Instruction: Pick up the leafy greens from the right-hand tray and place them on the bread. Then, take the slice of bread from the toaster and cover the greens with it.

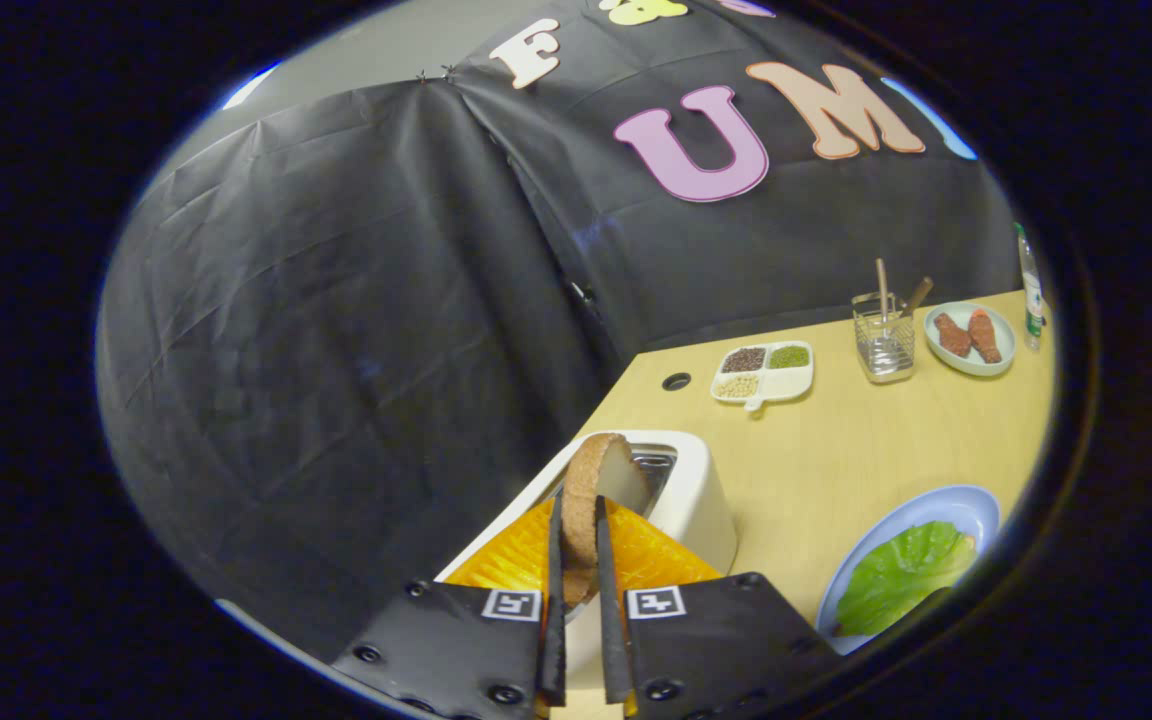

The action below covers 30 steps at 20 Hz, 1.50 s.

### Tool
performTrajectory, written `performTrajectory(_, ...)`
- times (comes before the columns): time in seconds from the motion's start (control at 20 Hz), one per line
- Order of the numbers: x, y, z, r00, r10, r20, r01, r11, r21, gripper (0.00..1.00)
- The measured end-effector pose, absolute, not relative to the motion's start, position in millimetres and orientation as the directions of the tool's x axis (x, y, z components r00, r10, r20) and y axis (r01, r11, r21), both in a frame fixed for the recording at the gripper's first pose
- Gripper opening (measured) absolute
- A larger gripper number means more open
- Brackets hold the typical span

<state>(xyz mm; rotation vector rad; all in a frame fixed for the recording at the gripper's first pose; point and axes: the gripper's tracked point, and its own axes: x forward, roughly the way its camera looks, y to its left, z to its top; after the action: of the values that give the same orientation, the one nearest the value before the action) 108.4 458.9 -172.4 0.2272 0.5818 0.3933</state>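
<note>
Your booth is a light wooden table (pixel 836 450) backed by black cloth. At about one o'clock from your fingers sit a divided dish of grains (pixel 764 372), a wire holder with utensils (pixel 884 345) and a small plate with two brown pieces (pixel 970 338); a bottle (pixel 1031 280) stands beside that plate.

Your gripper (pixel 584 560) is nearly closed, both fingers pressing the flat faces of the slice of bread (pixel 596 490), which stands on edge between them, its top rising beyond the tips. The toaster (pixel 681 490) is directly behind and below it, at twelve o'clock, and from here you cannot tell whether the slice's lower edge has cleared the slot.

The leafy greens (pixel 901 575) already lie on the blue plate (pixel 936 505) at about three o'clock; the bread beneath them is hidden.

My judgement: you are in the lifting step. Draw the slice straight up along the slot until it is plainly free, so the crust does not catch the rim. Keep your squeeze steady but light; bread will crumble if pinched hard. Then swing toward three o'clock, turn the slice flat above the greens, lower until it rests, and only then open.
</note>
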Motion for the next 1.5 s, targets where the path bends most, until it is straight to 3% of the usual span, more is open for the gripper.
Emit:
performTrajectory(0.2, 108.7, 462.2, -174.9, 0.766, 0.428, -0.480, -0.300, 0.898, 0.323, 0.06)
performTrajectory(0.5, 101.4, 462.5, -156.0, 0.792, 0.441, -0.423, -0.320, 0.889, 0.327, 0.06)
performTrajectory(0.95, 83.3, 439.2, -75.8, 0.832, 0.506, -0.227, -0.375, 0.815, 0.442, 0.06)
performTrajectory(1.25, 65.0, 369.9, -43.6, 0.881, 0.457, -0.117, -0.356, 0.807, 0.472, 0.06)
performTrajectory(1.5, 48.5, 297.6, -66.3, 0.908, 0.396, -0.134, -0.284, 0.819, 0.499, 0.06)
